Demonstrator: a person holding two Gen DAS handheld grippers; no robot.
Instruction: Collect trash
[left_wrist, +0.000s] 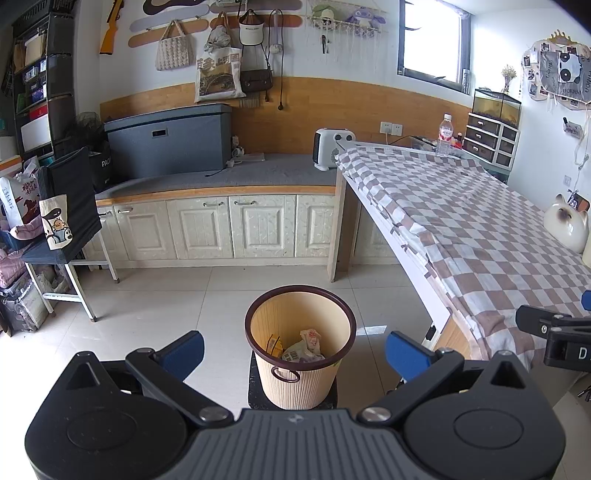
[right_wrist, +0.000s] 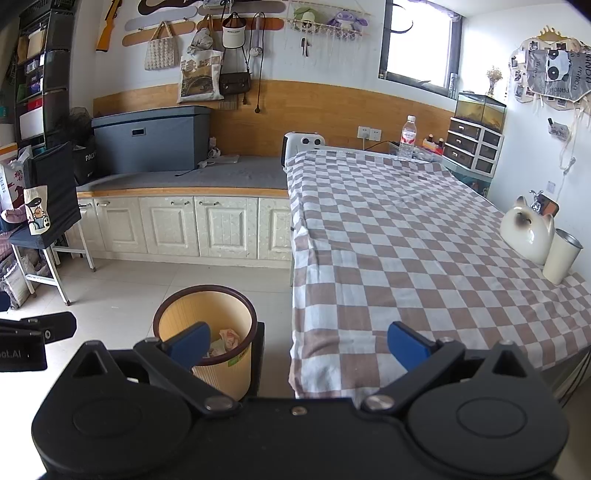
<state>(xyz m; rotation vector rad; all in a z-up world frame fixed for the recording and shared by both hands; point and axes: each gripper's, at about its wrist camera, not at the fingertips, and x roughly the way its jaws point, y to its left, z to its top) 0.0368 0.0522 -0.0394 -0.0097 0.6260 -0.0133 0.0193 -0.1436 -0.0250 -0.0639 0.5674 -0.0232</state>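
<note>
A beige ribbed waste bin (left_wrist: 300, 376) with a dark brown rim stands on a dark mat on the floor beside the table. Crumpled wrappers (left_wrist: 304, 345) lie at its bottom. My left gripper (left_wrist: 295, 350) hangs open right above the bin, nothing between its blue pads. My right gripper (right_wrist: 299, 345) is open and empty too, over the near corner of the checked tablecloth (right_wrist: 406, 240), with the bin (right_wrist: 218, 369) at its lower left and the wrappers (right_wrist: 227, 339) inside showing. Part of the right gripper shows at the left wrist view's right edge.
A water bottle (right_wrist: 407, 137) stands at the table's far end. A white cat figure (right_wrist: 526, 230) and a white cup (right_wrist: 561, 254) sit at its right side. White cabinets (left_wrist: 221, 229) with a grey storage box (left_wrist: 168, 138) line the back wall; a folding stand with bags (left_wrist: 62, 218) is left.
</note>
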